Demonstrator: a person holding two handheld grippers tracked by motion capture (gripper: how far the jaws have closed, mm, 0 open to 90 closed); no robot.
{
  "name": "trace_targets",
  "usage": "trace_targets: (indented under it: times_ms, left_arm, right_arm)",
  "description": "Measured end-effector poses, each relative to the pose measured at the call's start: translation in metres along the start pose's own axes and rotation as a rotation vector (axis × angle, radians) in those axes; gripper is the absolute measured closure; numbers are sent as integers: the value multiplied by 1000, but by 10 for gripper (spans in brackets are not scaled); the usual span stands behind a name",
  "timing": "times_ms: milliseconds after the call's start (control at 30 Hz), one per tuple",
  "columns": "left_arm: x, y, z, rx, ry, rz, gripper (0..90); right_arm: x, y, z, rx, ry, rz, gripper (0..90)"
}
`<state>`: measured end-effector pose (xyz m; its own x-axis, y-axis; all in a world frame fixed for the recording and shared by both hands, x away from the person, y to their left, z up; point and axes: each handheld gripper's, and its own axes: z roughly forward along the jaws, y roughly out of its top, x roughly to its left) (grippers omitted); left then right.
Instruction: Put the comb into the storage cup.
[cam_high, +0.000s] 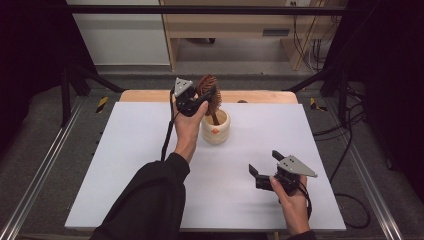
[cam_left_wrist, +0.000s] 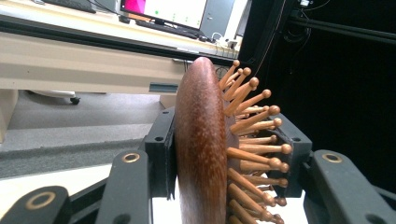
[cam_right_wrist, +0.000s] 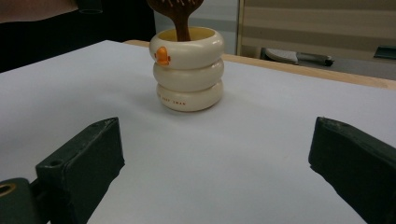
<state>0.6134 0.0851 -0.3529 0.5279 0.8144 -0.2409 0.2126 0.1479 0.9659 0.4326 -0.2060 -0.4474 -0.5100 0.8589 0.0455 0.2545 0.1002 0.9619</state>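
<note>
Ample bare mat (cam_high: 130, 165) around cup (cam_high: 215, 131).

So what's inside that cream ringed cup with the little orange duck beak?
The handle of a brown wooden hairbrush stands in the cream ringed ceramic cup, head sticking out above the rim. The handle's lower end and the cup's bottom are hidden by its wall.

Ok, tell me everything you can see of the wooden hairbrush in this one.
The reddish-brown wooden hairbrush with an oval head has a smooth, polished back and rows of lighter wooden pins tipped with small balls. It stands nearly upright, head up, its handle down inside the cream ringed ceramic cup on the white table top. The left gripper is shut on the head: one of its fingers presses the back, the other meets the pins.
</note>
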Motion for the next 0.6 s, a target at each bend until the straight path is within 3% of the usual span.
trace_targets:
  times_ms: [600]
  left_arm:
    - [-2,-6,3,8,-6,6,506]
  right_arm:
    - [0,0,0,0,-1,0,33]
